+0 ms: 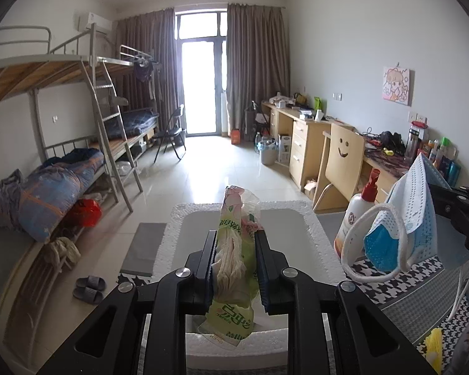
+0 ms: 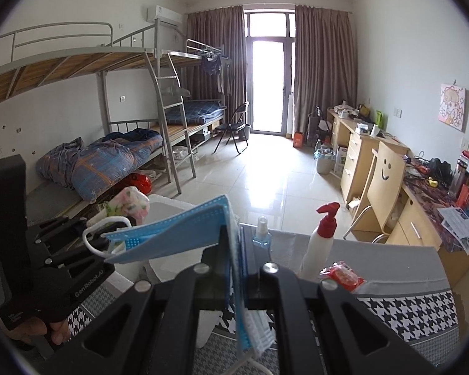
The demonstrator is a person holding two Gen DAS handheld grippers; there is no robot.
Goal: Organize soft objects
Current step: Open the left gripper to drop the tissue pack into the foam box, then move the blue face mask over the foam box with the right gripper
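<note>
Dormitory surroundings are framing the work: bunk beds [image 1: 78, 131] along one wall, desks [image 1: 303, 137] along the other, and in the foreground a table under a houndstooth cloth [image 1: 400, 284] carrying a white foam box [image 1: 315, 234].

Both tools are carrying loads. The left gripper [image 1: 236, 268] is clamping a soft tissue pack [image 1: 234, 243] between nearly closed jaws, holding it directly above the open box. The right gripper [image 2: 236, 268] is pinching a bundle of blue face masks [image 2: 178, 234] with its jaws fully closed, the bundle hanging just beside the box on its right, ear loops trailing.

The step in hand appears to be depositing soft items into the box. Next, the tissue pack probably needs lowering past the rim before release; the masks would then need carrying over the same rim, with care that the loose loops do not snag the pump bottle [image 2: 320, 240] standing near.

Box interior is largely screened by the left tool, so its contents cannot be confirmed. A red packet [image 2: 344, 276] and a small blue bottle [image 2: 261, 234] are partly hidden behind the right tool. The mask count is unclear.
</note>
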